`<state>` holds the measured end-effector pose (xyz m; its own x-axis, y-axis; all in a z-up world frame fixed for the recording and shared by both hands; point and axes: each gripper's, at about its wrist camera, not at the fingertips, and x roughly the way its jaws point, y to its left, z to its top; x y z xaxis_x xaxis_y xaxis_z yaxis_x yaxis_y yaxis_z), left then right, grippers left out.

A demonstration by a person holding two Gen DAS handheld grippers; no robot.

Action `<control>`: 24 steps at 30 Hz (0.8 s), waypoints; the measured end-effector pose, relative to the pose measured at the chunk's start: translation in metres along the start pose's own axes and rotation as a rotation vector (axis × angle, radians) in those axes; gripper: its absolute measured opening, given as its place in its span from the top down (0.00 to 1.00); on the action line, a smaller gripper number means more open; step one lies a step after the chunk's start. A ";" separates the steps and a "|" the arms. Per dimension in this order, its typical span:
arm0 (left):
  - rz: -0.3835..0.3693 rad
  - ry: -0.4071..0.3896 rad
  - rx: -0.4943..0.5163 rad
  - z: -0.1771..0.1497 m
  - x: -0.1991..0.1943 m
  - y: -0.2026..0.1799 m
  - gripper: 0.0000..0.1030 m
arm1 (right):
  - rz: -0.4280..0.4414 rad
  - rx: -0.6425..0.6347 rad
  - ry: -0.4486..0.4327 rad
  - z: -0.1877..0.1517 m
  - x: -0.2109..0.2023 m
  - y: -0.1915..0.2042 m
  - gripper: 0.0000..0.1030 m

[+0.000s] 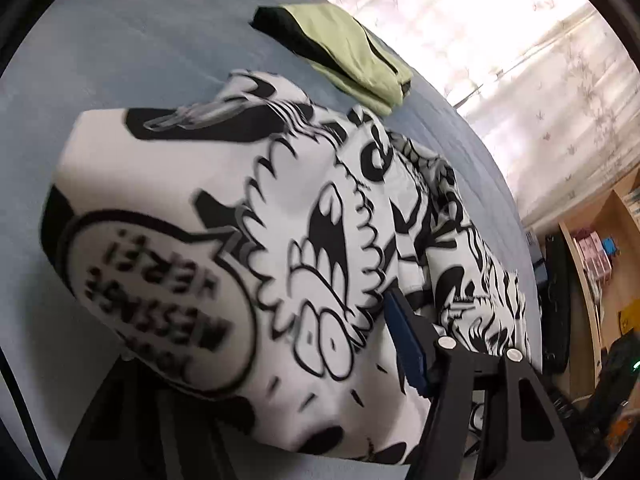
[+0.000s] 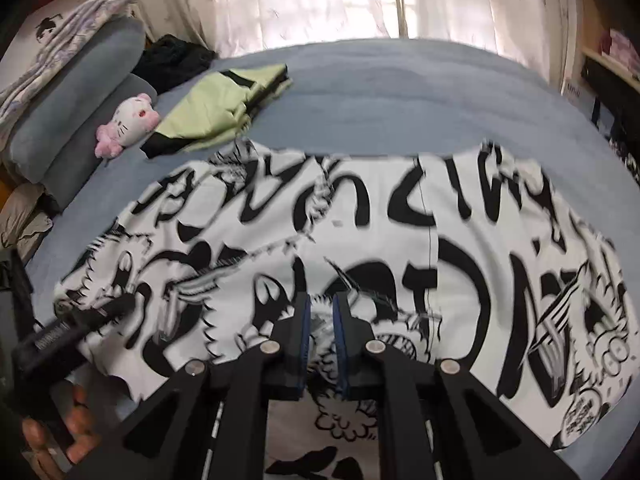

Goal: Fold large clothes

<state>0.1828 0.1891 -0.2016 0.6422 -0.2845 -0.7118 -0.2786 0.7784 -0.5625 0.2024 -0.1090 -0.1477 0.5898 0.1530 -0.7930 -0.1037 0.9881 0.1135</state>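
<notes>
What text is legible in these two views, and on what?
"MESSAGE HERE!": speech bubble printed on the black-and-white cartoon garment, left wrist view, seen upside down; the line above it is too blurred to read.
Small speech bubble on the same garment, right wrist view: too small and blurred.
White lettering on the left gripper body: blurred, unreadable.
Box label by the shelf: unreadable.
</notes>
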 end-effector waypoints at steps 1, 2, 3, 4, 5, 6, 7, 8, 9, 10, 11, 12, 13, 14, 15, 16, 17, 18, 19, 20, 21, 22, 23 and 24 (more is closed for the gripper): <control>0.010 -0.009 0.001 0.000 -0.002 0.001 0.40 | 0.005 0.003 0.015 -0.003 0.004 -0.001 0.89; 0.032 -0.026 0.006 0.002 -0.003 0.000 0.41 | 0.008 0.008 0.028 -0.007 0.008 -0.002 0.89; 0.042 -0.036 0.009 0.003 -0.004 0.002 0.41 | 0.013 0.012 0.035 -0.011 0.011 -0.002 0.89; 0.063 -0.051 0.015 0.005 -0.005 0.002 0.41 | 0.015 0.010 0.039 -0.015 0.012 -0.001 0.89; 0.074 -0.060 0.017 0.006 -0.006 0.002 0.41 | 0.010 0.001 0.034 -0.017 0.012 0.001 0.89; 0.086 -0.072 0.020 0.008 -0.007 0.001 0.41 | 0.000 -0.017 0.024 -0.019 0.010 0.004 0.89; 0.097 -0.086 0.025 0.010 -0.008 0.000 0.41 | -0.003 -0.032 0.016 -0.020 0.007 0.006 0.89; 0.113 -0.103 0.033 0.011 -0.010 -0.001 0.46 | -0.001 -0.040 0.011 -0.020 0.005 0.008 0.89; 0.138 -0.118 0.044 0.013 -0.011 -0.004 0.55 | -0.001 -0.049 0.009 -0.021 0.004 0.009 0.89; 0.164 -0.137 0.062 0.014 -0.013 -0.007 0.59 | -0.001 -0.056 0.009 -0.022 0.005 0.010 0.89; 0.180 -0.152 0.082 0.014 -0.015 -0.011 0.69 | 0.000 -0.059 0.015 -0.024 0.007 0.009 0.89; 0.194 -0.171 0.108 0.015 -0.017 -0.016 0.78 | 0.003 -0.057 0.021 -0.026 0.009 0.008 0.89; 0.206 -0.191 0.147 0.016 -0.020 -0.024 0.81 | 0.008 -0.050 0.027 -0.029 0.011 0.006 0.89; 0.224 -0.204 0.188 0.016 -0.022 -0.034 0.87 | 0.012 -0.047 0.030 -0.030 0.012 0.005 0.89; 0.238 -0.216 0.225 0.016 -0.025 -0.043 0.89 | 0.015 -0.048 0.029 -0.033 0.013 0.004 0.89; 0.249 -0.231 0.261 0.016 -0.028 -0.053 0.90 | 0.016 -0.050 0.024 -0.034 0.014 0.004 0.89; 0.253 -0.243 0.286 0.016 -0.031 -0.062 0.91 | 0.017 -0.056 0.020 -0.035 0.015 0.004 0.89; 0.248 -0.260 0.310 0.015 -0.036 -0.072 0.91 | 0.018 -0.059 0.018 -0.037 0.015 0.004 0.89; 0.230 -0.286 0.339 0.014 -0.043 -0.086 0.91 | 0.024 -0.053 0.018 -0.037 0.016 0.003 0.89; 0.212 -0.309 0.368 0.013 -0.049 -0.099 0.91 | 0.038 -0.037 0.017 -0.039 0.017 -0.001 0.89; 0.197 -0.329 0.397 0.010 -0.055 -0.112 0.91 | 0.051 -0.022 0.013 -0.040 0.018 -0.003 0.89; 0.178 -0.347 0.430 0.006 -0.060 -0.128 0.91 | 0.066 -0.007 0.010 -0.041 0.018 -0.006 0.89; 0.152 -0.359 0.465 0.000 -0.065 -0.144 0.91 | 0.076 0.001 0.009 -0.043 0.019 -0.008 0.89; 0.135 -0.364 0.491 -0.004 -0.067 -0.155 0.91 | 0.089 0.013 0.007 -0.044 0.019 -0.011 0.89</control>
<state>0.1797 0.0851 -0.0685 0.8504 -0.0243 -0.5256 -0.0691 0.9851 -0.1574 0.1792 -0.1172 -0.1905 0.5726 0.2405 -0.7838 -0.1454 0.9706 0.1916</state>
